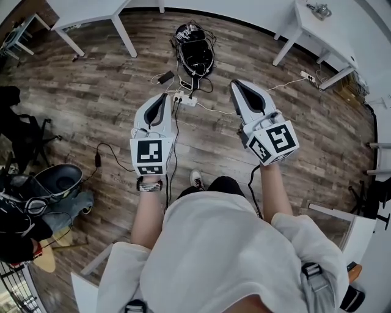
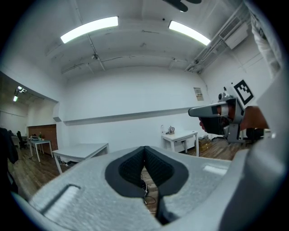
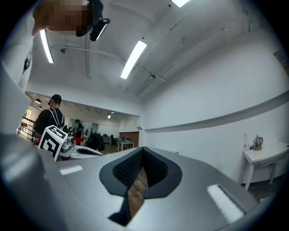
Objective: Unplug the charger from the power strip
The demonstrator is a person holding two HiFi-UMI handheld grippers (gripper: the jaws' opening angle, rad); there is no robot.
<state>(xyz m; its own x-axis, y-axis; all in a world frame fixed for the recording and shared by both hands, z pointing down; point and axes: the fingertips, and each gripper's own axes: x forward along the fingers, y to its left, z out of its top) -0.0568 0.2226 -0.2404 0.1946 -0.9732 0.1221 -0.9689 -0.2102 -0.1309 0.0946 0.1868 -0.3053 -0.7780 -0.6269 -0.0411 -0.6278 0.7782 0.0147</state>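
A white power strip [image 1: 185,99] lies on the wooden floor ahead of me, with plugs and cables in it. A dark charger block [image 1: 165,77] on a cable lies just beyond it to the left. My left gripper [image 1: 164,99] is held level above the floor, its tip close over the strip's left end in the head view, shut and empty. My right gripper [image 1: 237,87] hovers to the strip's right, also shut with nothing in it. The left gripper view shows my left gripper [image 2: 145,150] with pads together, and the right gripper view shows my right gripper [image 3: 142,151] likewise.
A black bag [image 1: 195,52] with tangled cables sits past the strip. White tables [image 1: 91,12] stand at the far left and far right [image 1: 321,33]. A second white strip [image 1: 308,76] lies by the right table. A black adapter [image 1: 97,159] lies left. My shoe [image 1: 197,179] is near.
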